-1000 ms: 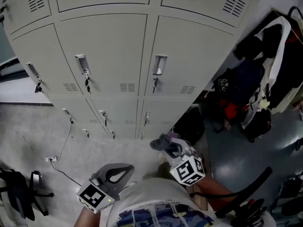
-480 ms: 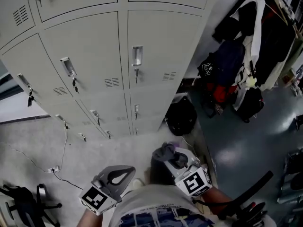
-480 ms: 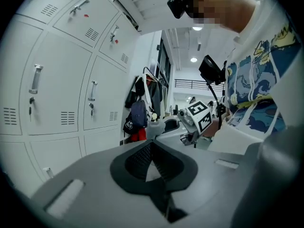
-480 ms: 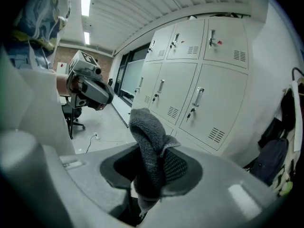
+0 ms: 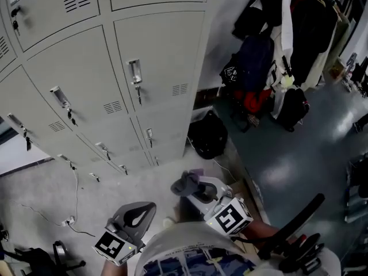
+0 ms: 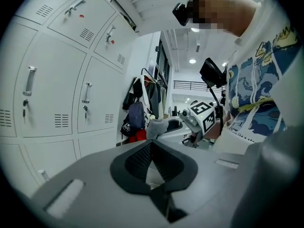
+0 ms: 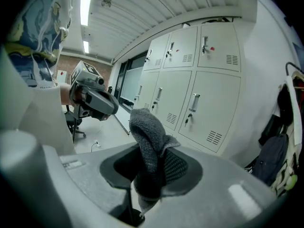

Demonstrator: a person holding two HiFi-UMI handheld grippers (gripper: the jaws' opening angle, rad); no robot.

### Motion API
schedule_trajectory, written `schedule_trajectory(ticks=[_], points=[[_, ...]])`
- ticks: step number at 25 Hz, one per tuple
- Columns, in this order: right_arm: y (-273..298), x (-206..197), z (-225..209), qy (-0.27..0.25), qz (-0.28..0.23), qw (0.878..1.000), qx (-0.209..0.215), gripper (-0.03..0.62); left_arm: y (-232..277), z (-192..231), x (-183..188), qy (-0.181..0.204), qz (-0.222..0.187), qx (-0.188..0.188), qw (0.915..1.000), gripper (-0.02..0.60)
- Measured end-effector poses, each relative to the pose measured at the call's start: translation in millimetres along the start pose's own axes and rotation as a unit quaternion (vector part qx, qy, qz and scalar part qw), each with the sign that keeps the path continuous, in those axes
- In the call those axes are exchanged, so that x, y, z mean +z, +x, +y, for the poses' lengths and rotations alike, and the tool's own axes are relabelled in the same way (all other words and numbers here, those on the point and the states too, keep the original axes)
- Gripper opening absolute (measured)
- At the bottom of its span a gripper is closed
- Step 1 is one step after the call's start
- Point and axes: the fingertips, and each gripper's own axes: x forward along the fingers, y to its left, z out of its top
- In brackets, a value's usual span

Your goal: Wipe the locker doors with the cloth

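Standing off from the locker bank (image 5: 164, 50), which fills the head view from 9 to 12 o'clock. No wiping contact: nothing touches any door. Judged step: approach, cloth in hand, first stroke not yet made.

Right gripper (image 5: 192, 186) low at 6 o'clock, held near the body, well apart from the doors. Its jaws are pinched on the grey cloth (image 7: 147, 146), which stands up from between them in a folded wad, top flopping over toward 1 o'clock in the right gripper view.

Left gripper (image 5: 141, 213) at 7 o'clock, jaws pressed together with nothing between them, idle.

Next move, as judged: carry the right gripper up and forward toward 11 o'clock, press the wad flat on a door panel and sweep across. The free wad is small, so the jaw tips may meet the metal before the cloth does; angle it cloth-first.

Surroundings:
- Hanging coats (image 5: 287, 33) at 1 to 2 o'clock, just beside the end of the bank, with a dark blue backpack (image 5: 250, 62) among them.
- Black bag (image 5: 208, 134) on the floor at the foot of the end locker; likely crowds the lowest door there.
- Door handles (image 5: 135, 72) with keys dangling beneath stick out from each panel; strokes must go round them, and the cloth could snag.
- Cable (image 5: 75, 194) trails over the floor at 8 o'clock, a trip risk if stepping left.
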Motion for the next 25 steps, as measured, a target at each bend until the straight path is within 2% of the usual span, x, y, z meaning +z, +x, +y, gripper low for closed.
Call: schedule_trajectory(ticks=[13, 25], points=[[0.4, 10.9, 30.9, -0.009, -0.007, 1.000, 0.003, 0.112, -14.1, -13.1, -19.4, 0.003, 0.023, -0.021, 0.9995, 0.003], [25.5, 15.8, 45.6, -0.017, 0.004, 0.999, 0.035, 0.112, -23.1, 5.0, -22.1, -0.005, 0.020, -0.009, 0.9997, 0.003]])
